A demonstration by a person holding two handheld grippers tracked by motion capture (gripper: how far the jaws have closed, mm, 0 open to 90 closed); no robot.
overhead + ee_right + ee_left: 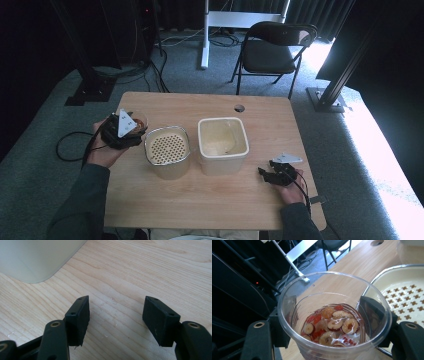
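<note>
A clear cup [332, 320] is clamped between the jaws of the left gripper [123, 131], one black pad pressed against each side of its wall. In the left gripper view, sliced dried fruit [329, 326], red and tan, is seen lying in liquid at the bottom of the cup. In the high view the cup [140, 120] is held at about 9 o'clock on the table [210, 200], just beside the strainer [167, 148], whose perforated floor is seen at 3 o'clock of the cup in the left gripper view [409, 297]. Whether the cup rests on the wood or is lifted off it cannot be told.

A cream tub [222, 142] is placed near the table's middle, just at 3 o'clock of the strainer; the two stand close, and contact between them cannot be judged.

The right gripper [272, 174] is held low at about 4 o'clock of the table, well apart from the cup and near the tub's corner. Its jaws are spread wide over bare wood, with nothing between them, as is shown in the right gripper view [116, 320]; the tub's rounded corner [37, 260] is seen there at 11 o'clock.
</note>
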